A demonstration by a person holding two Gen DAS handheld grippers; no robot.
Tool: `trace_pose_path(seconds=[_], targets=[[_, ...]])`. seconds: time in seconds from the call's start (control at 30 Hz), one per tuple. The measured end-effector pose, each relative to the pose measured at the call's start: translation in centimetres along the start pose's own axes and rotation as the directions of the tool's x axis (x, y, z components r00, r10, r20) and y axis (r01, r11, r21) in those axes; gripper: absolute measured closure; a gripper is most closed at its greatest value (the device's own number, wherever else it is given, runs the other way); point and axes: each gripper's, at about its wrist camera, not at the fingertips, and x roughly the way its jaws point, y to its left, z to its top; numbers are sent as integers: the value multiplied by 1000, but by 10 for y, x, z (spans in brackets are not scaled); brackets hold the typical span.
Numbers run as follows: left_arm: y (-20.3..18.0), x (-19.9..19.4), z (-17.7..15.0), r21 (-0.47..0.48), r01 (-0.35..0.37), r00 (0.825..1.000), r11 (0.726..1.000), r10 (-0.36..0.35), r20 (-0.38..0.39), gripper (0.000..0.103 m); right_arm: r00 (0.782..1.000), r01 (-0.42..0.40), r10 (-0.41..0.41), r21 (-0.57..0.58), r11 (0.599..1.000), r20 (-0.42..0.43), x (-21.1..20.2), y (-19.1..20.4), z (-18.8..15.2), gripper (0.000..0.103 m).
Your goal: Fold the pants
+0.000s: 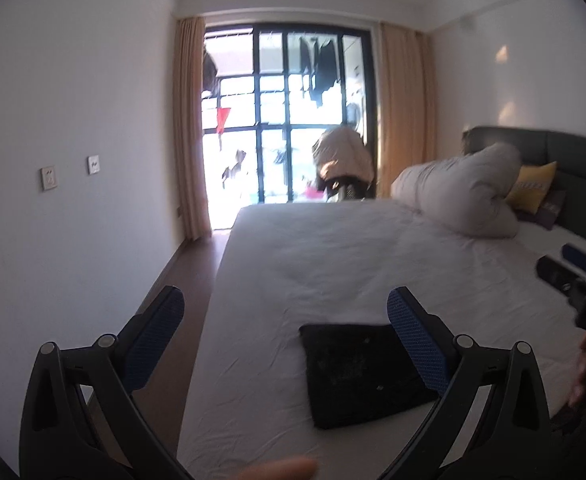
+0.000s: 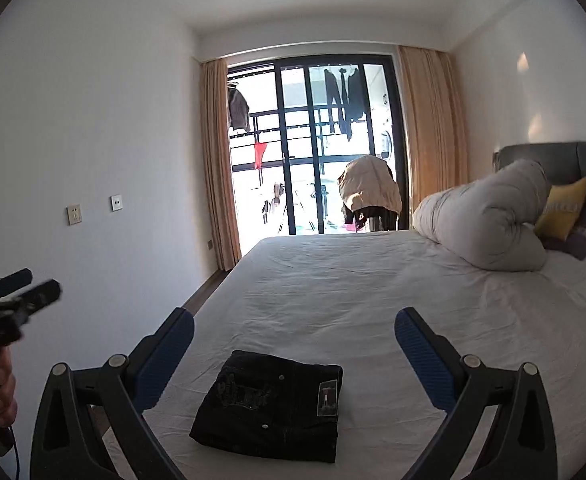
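The left gripper hung open and empty above the bed. The pants lay folded near the bed's near edge, apparently finished. The right gripper hovered open, holding nothing.

1. The folded black denim pants lie on the white-sheeted bed, at its near edge.
2. The rolled grey duvet lies on the bed, far right of the pants.
3. The yellow square cushion rests behind the duvet.
4. The black-framed glass door stands beyond the bed.
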Motion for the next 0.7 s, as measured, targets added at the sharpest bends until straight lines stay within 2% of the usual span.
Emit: trace_pose_path(seconds=[0.07, 0.13, 0.2, 0.33, 0.5, 0.6, 0.7], targets=[[-1, 11, -7, -17, -47, 996, 999, 46, -75, 0, 1000, 0, 0, -13, 1000, -17, 1, 7, -2, 0], [-1, 33, -18, -27, -57, 990, 998, 53, -131, 0, 998, 25, -27, -23, 999, -58, 7, 13, -5, 0], [-4, 55, -34, -12, -91, 974, 996, 87, -211, 0, 993, 48, -51, -29, 998, -109, 16, 19, -11, 0], [-22, 97, -68, 5, -65, 933, 998, 62, -355, 0, 972, 80, -84, -26, 996, -220, 34, 29, -27, 0], [-33, 119, -92, -4, -49, 898, 999, 42, -438, 0, 937, 97, -98, -18, 995, -335, 55, 32, -49, 0], [-33, 130, -100, -18, -46, 884, 999, 32, -467, 0, 928, 103, -102, -16, 995, -358, 61, 32, -56, 0], [-30, 159, -108, -30, -47, 872, 998, 26, -490, 0, 922, 107, -105, -15, 994, -373, 65, 29, -59, 0]])
